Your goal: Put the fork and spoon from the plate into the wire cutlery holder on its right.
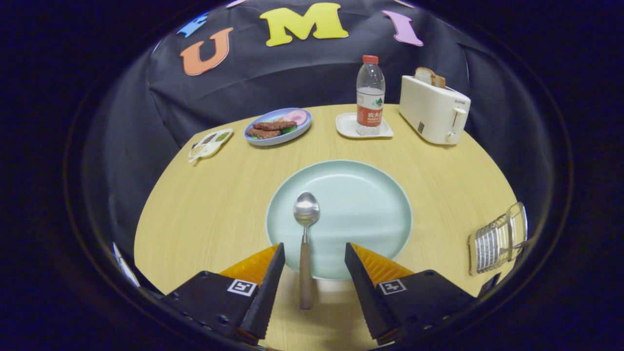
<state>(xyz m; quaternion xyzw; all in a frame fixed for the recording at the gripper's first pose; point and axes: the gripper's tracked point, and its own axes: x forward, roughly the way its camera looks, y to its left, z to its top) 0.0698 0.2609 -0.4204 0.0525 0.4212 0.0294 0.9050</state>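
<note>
So the gripper [315, 253] is hanging over the near edge of the table [204, 209] with its fingers spread wide apart, not holding anything. The spoon [305, 234] lies right in the gap between them, closer to the left finger but not touching either one as far as I can see. Its bowl sits on the plate [360, 204], and the wooden handle runs back over the near rim onto the table. Plate's a pale green one, pretty much dead centre. The wire holder [497, 241] is off to the right of it, well apart, near the table's right edge, with something thin sticking out of it, can't tell what. At the far side there's a toaster [434, 114] with bread in it on the right, a bottle [370, 95] standing on a little white tray [347, 126], a blue dish [278, 126] of food, and a small snack tray [210, 144] at far left.
</note>
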